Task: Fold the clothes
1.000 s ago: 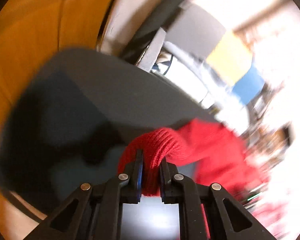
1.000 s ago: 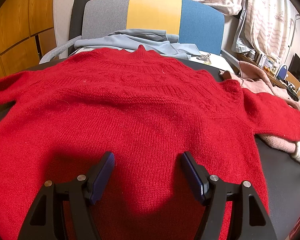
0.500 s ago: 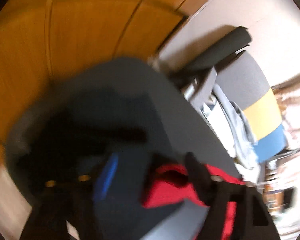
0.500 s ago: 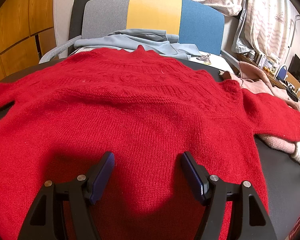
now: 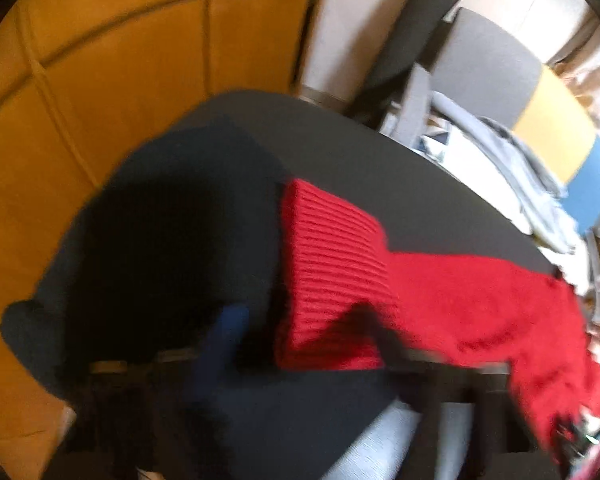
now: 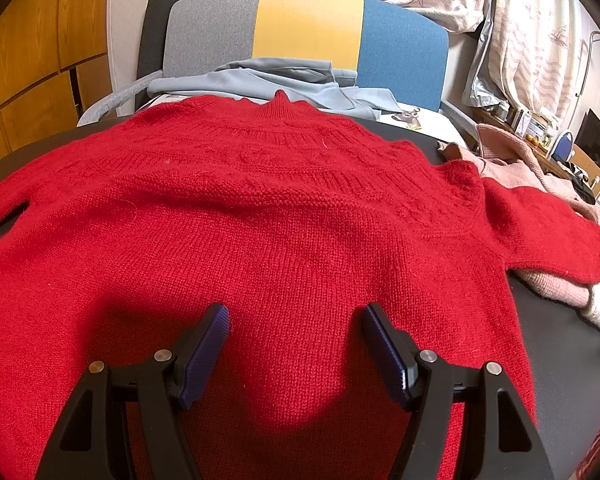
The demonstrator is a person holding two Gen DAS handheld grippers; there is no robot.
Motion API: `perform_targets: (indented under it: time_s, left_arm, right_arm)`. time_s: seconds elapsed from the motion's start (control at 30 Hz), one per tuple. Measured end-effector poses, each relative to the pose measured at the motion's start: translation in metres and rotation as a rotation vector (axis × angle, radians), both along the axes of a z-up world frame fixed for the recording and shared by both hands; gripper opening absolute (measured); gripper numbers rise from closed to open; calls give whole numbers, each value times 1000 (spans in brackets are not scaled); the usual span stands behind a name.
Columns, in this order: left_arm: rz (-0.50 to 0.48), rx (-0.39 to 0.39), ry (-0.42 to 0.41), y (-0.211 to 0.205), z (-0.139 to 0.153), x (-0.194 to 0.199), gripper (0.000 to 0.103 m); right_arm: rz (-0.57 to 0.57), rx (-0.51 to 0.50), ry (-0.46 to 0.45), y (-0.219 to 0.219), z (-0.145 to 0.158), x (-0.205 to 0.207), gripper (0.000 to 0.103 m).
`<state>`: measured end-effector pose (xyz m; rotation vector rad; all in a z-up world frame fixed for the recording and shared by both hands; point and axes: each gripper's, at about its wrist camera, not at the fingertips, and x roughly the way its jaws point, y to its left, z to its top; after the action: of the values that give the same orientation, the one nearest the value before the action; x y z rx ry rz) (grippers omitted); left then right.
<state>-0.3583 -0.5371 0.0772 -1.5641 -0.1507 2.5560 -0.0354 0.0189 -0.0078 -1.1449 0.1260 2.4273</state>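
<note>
A red knit sweater (image 6: 280, 220) lies spread flat on the dark table (image 6: 560, 312), its collar at the far side. My right gripper (image 6: 294, 320) hovers open over the sweater's lower body, with nothing between its fingers. In the blurred left wrist view the sweater's left sleeve runs across the table (image 5: 340, 144) and its ribbed cuff (image 5: 332, 248) lies flat. My left gripper (image 5: 304, 332) is low over the cuff's near edge. Its jaws stand apart and are closing, the cuff's edge between them. The blue pad (image 5: 228, 332) sits left of the cuff, clear of it.
A grey, yellow and blue chair (image 6: 308, 20) stands behind the table with a light blue garment (image 6: 280, 80) on its seat. Pink and white clothes (image 6: 512, 160) are piled at the table's right. Wooden panels (image 5: 100, 80) lie beyond the table's left edge.
My left gripper let go of the bunched cuff, and its view swung across the table. The cuff now lies flat on the table. The right gripper has not moved.
</note>
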Motion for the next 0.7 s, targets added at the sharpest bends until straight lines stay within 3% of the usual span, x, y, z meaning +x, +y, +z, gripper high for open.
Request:
perform_targets:
  time_s: [0.1,0.2,0.3,0.37,0.43,0.5,0.53,0.57,0.7]
  left_arm:
    - [53,-65,53,-6,16,1,3]
    - [120,-233,66,-23,15,6,2]
    - [105,-199,90,-24,18,23,2]
    - [84,-153,181,-14,28,43,4]
    - [34,-164,277,6,42,74,16]
    - [-89,-160,333,40,42,106,59]
    - [-153,-151,355,64,36,119,67]
    - [-215,-142,377,88,30,132,72]
    - [-542,-158,350,203,-29,185,72]
  right_arm:
    - [0,-1,1,0,0,0,71]
    - [0,-4,4,0,0,0,71]
    - [3,-25,3,3,1,1,71]
    - [25,-58,-8,7,5,3,70]
    - [16,-100,16,15,17,17,69]
    - [5,-119,68,22,31,41,69]
    - [1,-115,77,24,36,52,69]
    - [-6,-115,76,26,39,62,69]
    - [-46,-126,28,38,35,93,69]
